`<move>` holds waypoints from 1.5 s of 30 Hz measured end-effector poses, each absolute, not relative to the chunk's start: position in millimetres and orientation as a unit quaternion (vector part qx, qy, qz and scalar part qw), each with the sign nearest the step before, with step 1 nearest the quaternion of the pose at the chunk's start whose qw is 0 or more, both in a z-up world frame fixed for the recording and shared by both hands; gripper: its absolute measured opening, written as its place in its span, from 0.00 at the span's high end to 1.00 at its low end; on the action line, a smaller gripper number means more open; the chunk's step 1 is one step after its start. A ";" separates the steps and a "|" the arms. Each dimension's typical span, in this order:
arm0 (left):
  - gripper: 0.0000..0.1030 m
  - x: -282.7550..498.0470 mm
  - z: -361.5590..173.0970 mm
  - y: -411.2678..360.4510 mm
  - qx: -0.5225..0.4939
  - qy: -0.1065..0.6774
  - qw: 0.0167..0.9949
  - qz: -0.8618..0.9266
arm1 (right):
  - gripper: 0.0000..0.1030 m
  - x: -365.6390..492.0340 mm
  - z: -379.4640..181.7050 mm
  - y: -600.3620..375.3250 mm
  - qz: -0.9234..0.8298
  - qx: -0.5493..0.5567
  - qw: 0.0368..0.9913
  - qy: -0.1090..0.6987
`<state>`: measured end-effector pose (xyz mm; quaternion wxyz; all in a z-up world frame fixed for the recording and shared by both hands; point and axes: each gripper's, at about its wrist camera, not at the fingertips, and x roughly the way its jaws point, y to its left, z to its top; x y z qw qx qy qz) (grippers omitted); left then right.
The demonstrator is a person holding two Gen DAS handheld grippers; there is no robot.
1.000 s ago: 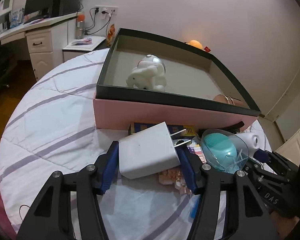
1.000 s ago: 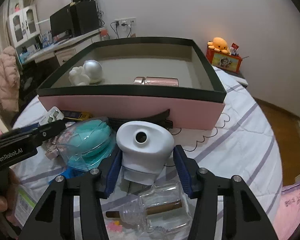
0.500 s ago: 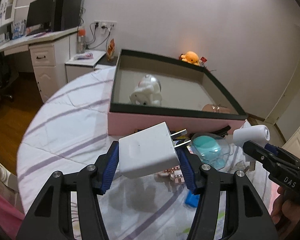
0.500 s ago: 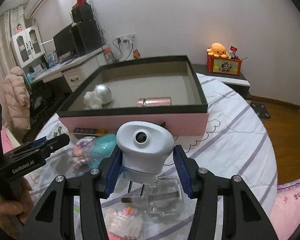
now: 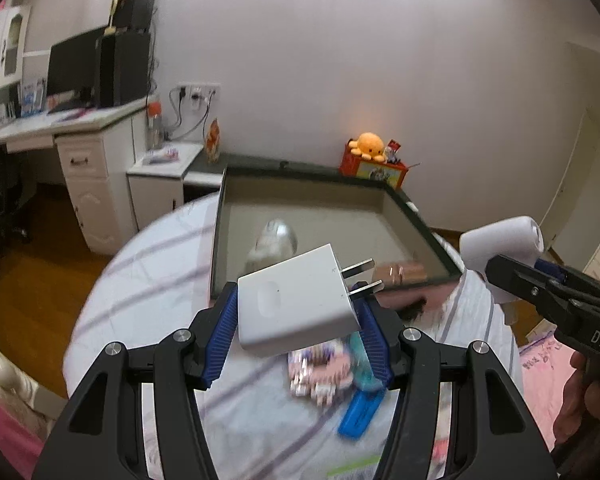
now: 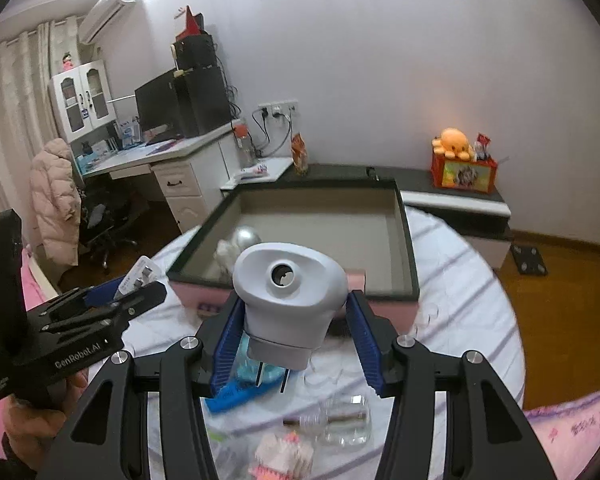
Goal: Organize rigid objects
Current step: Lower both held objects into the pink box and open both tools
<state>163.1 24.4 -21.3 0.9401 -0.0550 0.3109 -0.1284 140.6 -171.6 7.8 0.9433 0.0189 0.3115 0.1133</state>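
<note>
My left gripper (image 5: 299, 316) is shut on a white charger plug (image 5: 296, 300), held in the air with its prongs toward the box. My right gripper (image 6: 294, 328) is shut on a white rounded device with a hole in its face (image 6: 288, 304). Both hang above the round table, just short of the pink box with a dark green rim (image 6: 408, 240). Inside the box lie a white figure with a silver ball (image 6: 240, 244) and a rose-gold tube (image 5: 400, 270). In the left wrist view the right gripper (image 5: 540, 280) is at the right; in the right wrist view the left gripper (image 6: 132, 292) is at the left.
On the striped tablecloth (image 5: 140, 280) below the grippers lie a blue flat item (image 5: 360, 412), pink packets (image 5: 320, 364), a teal thing in a clear case (image 6: 256, 368) and a glass bottle (image 6: 340, 416). A desk (image 6: 172, 160) stands at the left, an orange plush (image 6: 452, 142) by the wall.
Both grippers have risen with the charger and the white device still in them. The table and the box now sit lower and farther off in both views.
</note>
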 end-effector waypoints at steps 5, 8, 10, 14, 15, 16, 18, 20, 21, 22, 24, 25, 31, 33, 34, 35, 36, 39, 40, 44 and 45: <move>0.44 205.1 2.7 10.2 -0.044 0.294 0.946 -0.127 | 0.49 181.6 26.0 -170.9 0.113 0.010 0.944 0.309; 0.44 238.2 5.7 -0.1 -0.036 0.299 0.945 -0.126 | 0.49 215.5 25.7 -170.3 0.107 0.005 0.940 0.324; 0.44 264.8 0.4 -7.6 -0.032 0.312 0.941 -0.124 | 0.49 242.4 18.6 -171.1 0.103 0.006 0.934 0.343; 0.44 304.4 -19.0 -20.7 -0.031 0.347 0.929 -0.124 | 0.49 290.1 -7.4 -177.0 0.090 0.013 0.918 0.387; 0.44 312.5 -25.3 -24.3 -0.031 0.357 0.925 -0.126 | 0.49 299.8 -14.6 -178.7 0.088 0.015 0.913 0.397; 0.44 321.7 -33.1 -28.4 -0.029 0.371 0.919 -0.129 | 0.49 308.5 -21.8 -180.6 0.087 0.019 0.909 0.408; 0.44 331.6 -43.3 -34.0 -0.028 0.385 0.913 -0.131 | 0.49 320.7 -35.4 -183.8 0.085 0.025 0.901 0.425; 0.43 340.4 -54.6 -39.9 -0.021 0.401 0.907 -0.129 | 0.49 329.5 -46.2 -186.0 0.083 0.026 0.894 0.439; 0.43 344.1 -59.7 -41.2 -0.020 0.409 0.904 -0.127 | 0.49 331.9 -53.3 -186.9 0.079 0.024 0.890 0.449; 0.43 347.7 -65.2 -41.9 -0.019 0.417 0.900 -0.128 | 0.49 334.0 -57.2 -187.2 0.078 0.024 0.887 0.454; 0.43 350.5 -73.6 -43.8 -0.014 0.427 0.895 -0.126 | 0.49 336.4 -65.4 -189.7 0.076 0.027 0.882 0.465; 0.43 351.3 -74.9 -44.7 -0.008 0.428 0.895 -0.124 | 0.49 336.5 -68.9 -190.0 0.074 0.026 0.880 0.469; 0.08 338.9 -63.8 -37.9 0.008 0.403 0.910 -0.100 | 0.42 332.4 -73.8 -195.5 0.069 0.038 0.876 0.475; 0.05 334.8 -59.7 -27.6 -0.006 0.399 0.911 -0.101 | 0.26 329.4 -71.5 -197.5 0.066 0.035 0.877 0.475; 0.02 331.3 -56.8 -22.4 -0.012 0.396 0.913 -0.098 | 0.21 326.6 -68.6 -195.8 0.074 0.033 0.878 0.471; 0.02 326.6 -53.5 -16.9 -0.015 0.391 0.915 -0.094 | 0.20 324.2 -67.5 -195.1 0.075 0.030 0.878 0.471; 0.02 321.1 -50.1 -13.0 -0.018 0.385 0.918 -0.092 | 0.19 320.5 -66.1 -194.7 0.073 0.026 0.879 0.470; 0.00 295.3 -36.7 -3.9 -0.017 0.357 0.931 -0.079 | 0.11 307.0 -58.8 -196.6 0.068 0.035 0.889 0.452; 0.00 291.1 -33.6 -2.4 -0.016 0.352 0.933 -0.076 | 0.11 302.5 -56.2 -197.2 0.062 0.037 0.891 0.448; 0.00 262.1 -18.0 2.0 -0.001 0.328 0.943 -0.057 | 0.11 280.7 -42.0 -198.2 0.046 0.047 0.902 0.427; 0.00 256.4 -15.2 3.2 0.001 0.325 0.944 -0.054 | 0.11 272.0 -36.0 -198.2 0.040 0.049 0.906 0.419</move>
